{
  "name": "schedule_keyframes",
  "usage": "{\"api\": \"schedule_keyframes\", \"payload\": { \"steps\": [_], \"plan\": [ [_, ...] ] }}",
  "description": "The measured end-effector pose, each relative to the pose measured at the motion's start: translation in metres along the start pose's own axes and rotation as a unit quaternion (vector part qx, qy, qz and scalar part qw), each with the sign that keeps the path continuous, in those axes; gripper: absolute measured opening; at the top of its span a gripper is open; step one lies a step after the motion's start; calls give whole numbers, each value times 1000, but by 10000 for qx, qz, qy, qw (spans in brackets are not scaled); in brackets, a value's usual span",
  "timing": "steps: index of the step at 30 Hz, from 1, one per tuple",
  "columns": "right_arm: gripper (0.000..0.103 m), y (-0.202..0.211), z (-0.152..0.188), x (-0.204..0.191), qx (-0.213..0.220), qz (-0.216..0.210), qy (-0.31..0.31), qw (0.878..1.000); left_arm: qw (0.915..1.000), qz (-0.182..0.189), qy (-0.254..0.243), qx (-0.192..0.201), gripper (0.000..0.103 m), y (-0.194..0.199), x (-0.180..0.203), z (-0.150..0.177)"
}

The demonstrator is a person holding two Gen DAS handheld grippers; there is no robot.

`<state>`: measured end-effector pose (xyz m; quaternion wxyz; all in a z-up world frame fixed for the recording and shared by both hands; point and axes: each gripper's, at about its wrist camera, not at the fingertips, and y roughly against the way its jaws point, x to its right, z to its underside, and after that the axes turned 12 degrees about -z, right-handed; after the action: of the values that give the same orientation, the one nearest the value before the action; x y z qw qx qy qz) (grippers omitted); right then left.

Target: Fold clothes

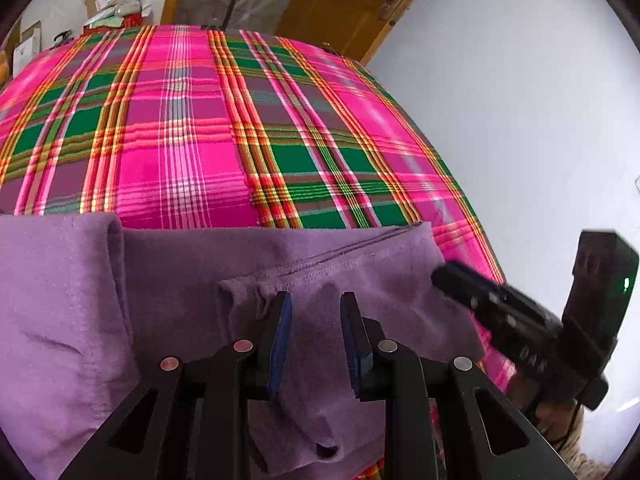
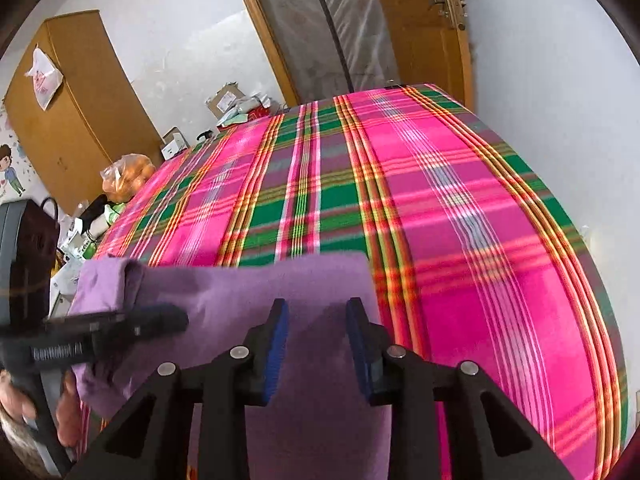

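Note:
A purple garment (image 1: pixel 168 276) lies folded in layers at the near edge of a bed covered by a pink and green plaid blanket (image 1: pixel 208 140). Its stitched hem runs just ahead of my left gripper (image 1: pixel 316 300), which is open, with purple cloth showing in the gap between its blue pads. From the right side my right gripper (image 1: pixel 442 276) reaches onto the garment's right corner. In the right wrist view the garment (image 2: pixel 248 284) fills the lower middle, and the right gripper (image 2: pixel 318 304) hovers open over it. The left gripper (image 2: pixel 176 318) crosses the cloth from the left, blurred.
The plaid blanket (image 2: pixel 460 220) stretches far ahead and to the right. A white wall (image 1: pixel 520 120) borders the bed's right side. A wooden wardrobe (image 2: pixel 72 112), a bag of oranges (image 2: pixel 128 178) and boxes (image 2: pixel 228 100) stand to the left and behind. A hand (image 2: pixel 68 408) holds the left gripper.

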<state>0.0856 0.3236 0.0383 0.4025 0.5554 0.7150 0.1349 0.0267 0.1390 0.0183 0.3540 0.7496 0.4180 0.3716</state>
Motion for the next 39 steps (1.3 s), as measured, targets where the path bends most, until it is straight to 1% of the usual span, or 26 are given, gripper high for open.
{"api": "schedule_keyframes", "payload": {
  "steps": [2,4,9,14,17,24,28,33,39],
  "plan": [
    [30,-12,-2,2,-129,157,16,9998,10000,21,-5,3,26,0,-2,0],
    [28,-16,0,3,-117,229,47,9997,10000,45,-3,7,26,0,-3,1],
    [28,-16,2,-1,-101,320,168,9993,9999,138,9,32,26,-1,-7,3],
    [29,-15,3,-1,-73,317,131,9994,10000,60,-26,51,26,4,-6,7],
    [29,-10,5,0,-63,302,102,9995,10000,28,-27,69,26,9,-7,12],
    [29,13,30,-8,11,329,250,9991,10000,1,-39,43,26,17,-9,26],
    [29,25,45,-12,-21,446,354,9984,9999,-68,-84,20,26,22,-10,35],
    [29,36,58,-13,-52,497,274,9984,10000,-11,-98,10,26,30,-11,50],
    [30,46,63,-21,-101,677,140,9976,10000,-30,-31,47,26,43,-18,62]
  ]
}}
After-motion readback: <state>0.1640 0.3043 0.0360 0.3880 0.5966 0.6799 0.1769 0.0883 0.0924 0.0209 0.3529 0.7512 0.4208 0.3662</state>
